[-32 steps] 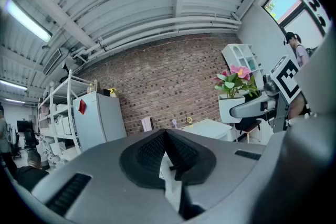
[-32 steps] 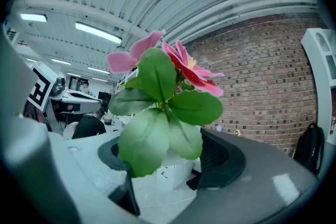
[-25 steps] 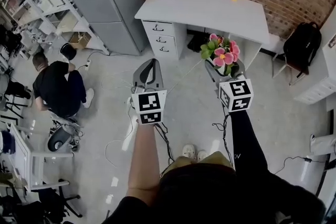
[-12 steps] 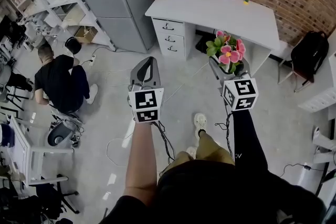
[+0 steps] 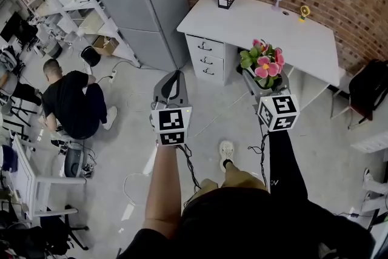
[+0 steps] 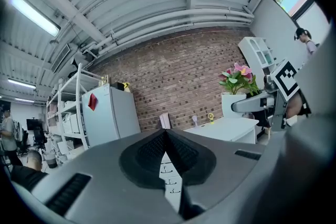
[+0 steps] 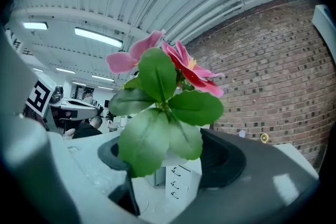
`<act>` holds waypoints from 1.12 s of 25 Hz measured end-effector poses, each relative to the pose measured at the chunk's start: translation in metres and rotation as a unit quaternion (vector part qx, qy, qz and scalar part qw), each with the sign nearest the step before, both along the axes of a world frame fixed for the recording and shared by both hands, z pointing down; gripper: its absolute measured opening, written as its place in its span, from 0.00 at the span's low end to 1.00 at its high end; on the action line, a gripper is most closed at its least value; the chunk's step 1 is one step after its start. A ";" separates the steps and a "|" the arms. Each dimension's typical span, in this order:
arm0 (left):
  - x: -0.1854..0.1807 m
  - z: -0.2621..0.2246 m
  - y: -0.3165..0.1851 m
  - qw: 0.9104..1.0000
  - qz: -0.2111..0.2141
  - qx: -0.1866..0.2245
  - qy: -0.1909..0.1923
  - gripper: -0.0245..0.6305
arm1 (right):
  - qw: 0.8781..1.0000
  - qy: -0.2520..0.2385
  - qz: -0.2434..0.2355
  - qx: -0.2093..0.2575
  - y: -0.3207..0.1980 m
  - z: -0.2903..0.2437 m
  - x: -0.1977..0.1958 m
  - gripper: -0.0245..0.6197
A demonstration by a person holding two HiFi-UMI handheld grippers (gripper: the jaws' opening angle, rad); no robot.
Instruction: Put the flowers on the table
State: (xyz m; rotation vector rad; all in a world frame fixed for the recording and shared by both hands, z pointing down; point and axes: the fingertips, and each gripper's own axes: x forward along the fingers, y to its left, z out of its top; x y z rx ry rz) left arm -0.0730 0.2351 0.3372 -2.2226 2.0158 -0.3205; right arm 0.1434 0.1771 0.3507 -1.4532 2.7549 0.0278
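Right gripper (image 5: 264, 83) clamped on upright flowers (image 5: 263, 62), with the bench (image 5: 260, 24) directly ahead; left gripper (image 5: 174, 79) closed, empty, beside it.

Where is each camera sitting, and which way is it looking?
Head view: on the person's head, looking down at the floor and white desk; shows the person's arms, a shoe, the left gripper and right gripper.
Left gripper view: on the left gripper, looking along its closed, empty jaws at the brick wall.
Right gripper view: on the right gripper, looking along its jaws, which hold the flowers.
Shared: all three show the flowers and the desk.
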 end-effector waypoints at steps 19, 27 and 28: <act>-0.035 -0.002 -0.266 1.000 -0.019 -0.008 0.005 0.05 | 0.998 -0.006 -0.061 0.020 -0.275 -0.010 -0.065 0.56; -0.046 -0.001 -0.318 1.000 -0.013 -0.008 0.007 0.05 | 0.998 -0.013 -0.059 0.020 -0.324 -0.010 -0.075 0.56; -0.048 -0.001 -0.327 1.000 -0.010 -0.007 0.005 0.05 | 0.998 -0.014 -0.058 0.020 -0.332 -0.009 -0.076 0.56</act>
